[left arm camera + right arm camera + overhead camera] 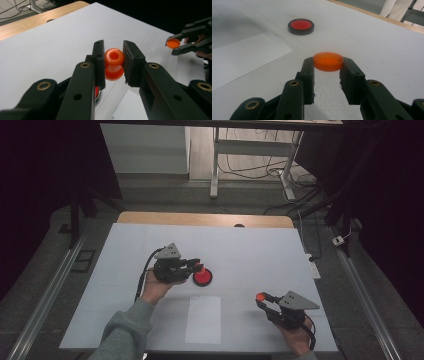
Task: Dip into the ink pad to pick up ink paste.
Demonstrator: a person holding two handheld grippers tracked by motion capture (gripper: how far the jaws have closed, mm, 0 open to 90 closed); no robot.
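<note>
On the white table [240, 250], the left gripper [196, 265] is clenched on a small orange bottle [114, 63], its two jaws pressing the bottle's sides. In the left gripper view the bottle's open round mouth faces the camera; its lower body is partly covered by the jaws, so its full shape is hard to make out. From the high view the bottle is little more than an orange speck at the jaw tips, held just above the left edge of a round red dish with a dark rim [203, 277], near the middle of the table. Whether bottle and dish touch cannot be told. In the left gripper view the dish is almost wholly hidden behind the left jaw, with just a red sliver showing.

The right gripper [261, 299], near the table's right front corner, grasps an orange cap [328, 61] by its rim, flat side up, held off the table. The person's right hand [295, 332] is cut off by the bottom edge of the high view, and the left forearm in a grey sleeve [125, 332] is cut off there too.

A sheet of white paper [203, 318] lies on the near part of the table between the two hands, faint against the surface.
</note>
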